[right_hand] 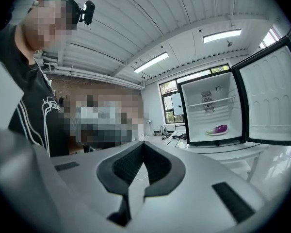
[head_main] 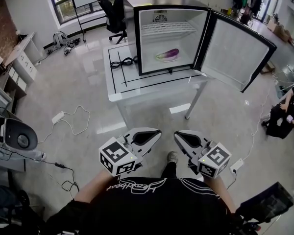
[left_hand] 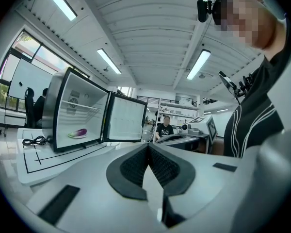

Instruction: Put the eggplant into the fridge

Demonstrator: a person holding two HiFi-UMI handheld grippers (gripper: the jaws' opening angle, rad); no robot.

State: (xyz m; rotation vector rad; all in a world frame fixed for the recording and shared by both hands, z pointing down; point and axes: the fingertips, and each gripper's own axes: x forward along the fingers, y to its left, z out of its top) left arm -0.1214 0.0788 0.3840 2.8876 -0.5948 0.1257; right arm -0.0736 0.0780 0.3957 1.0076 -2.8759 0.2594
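Left gripper point(head_main: 156, 132): held low against the person's dark shirt, jaws pressed together, nothing between them; right gripper point(head_main: 178, 134): just beside it, jaws likewise closed and empty; both well apart from the table. Glossy floor: white power strip point(head_main: 58, 117) with trailing lead at left. White table point(head_main: 137, 89): marked with black lines, bearing a coiled black cable point(head_main: 122, 62) at its left part and the fridge point(head_main: 132, 13) beside it. Fridge: door point(head_main: 235, 53) swung wide open to the right, wire shelf point(head_main: 166, 29) in the upper part. Eggplant point(head_main: 168, 54): purple, lying inside on the fridge floor on a pale plate point(head_main: 160, 58). Beyond: a seated person point(head_main: 121, 4) in an office chair
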